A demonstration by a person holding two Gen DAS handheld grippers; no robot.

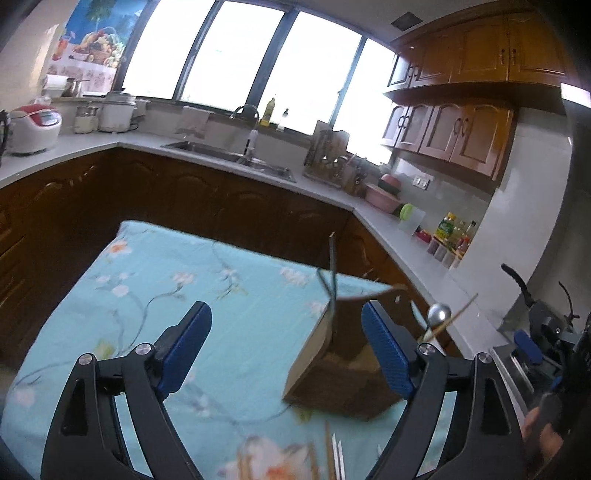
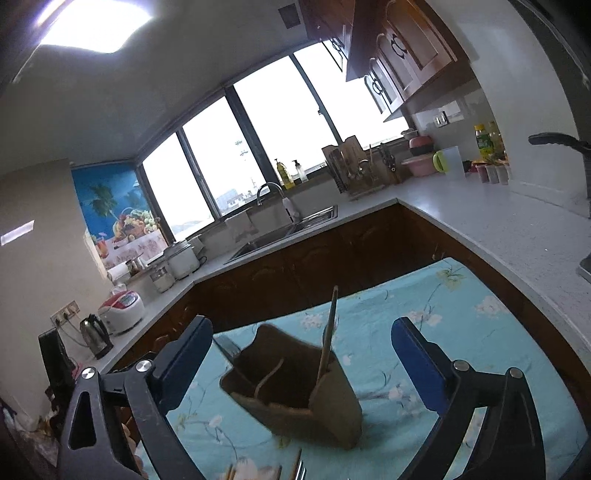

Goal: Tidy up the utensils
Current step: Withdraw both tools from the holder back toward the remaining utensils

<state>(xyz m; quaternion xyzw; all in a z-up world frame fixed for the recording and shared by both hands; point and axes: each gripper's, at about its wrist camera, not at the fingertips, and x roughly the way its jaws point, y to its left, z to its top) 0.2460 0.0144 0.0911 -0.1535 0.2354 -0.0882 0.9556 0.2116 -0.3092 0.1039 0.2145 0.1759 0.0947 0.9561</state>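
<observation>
Blown-out window (image 1: 240, 55) glare, heavy fisheye bending, seemingly motion-smeared foreground (ceiling light (image 2: 92, 26) too).

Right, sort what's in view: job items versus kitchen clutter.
Job:
wooden utensil holder
chopstick standing in it
loose utensils at the near cloth edge
spoon

Clutter:
rice cooker
kettle
sink
pink bowls
oil bottles

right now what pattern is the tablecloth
Light blue tablecloth with white and peach flowers on thin branches; clearest in the left wrist view.
</observation>
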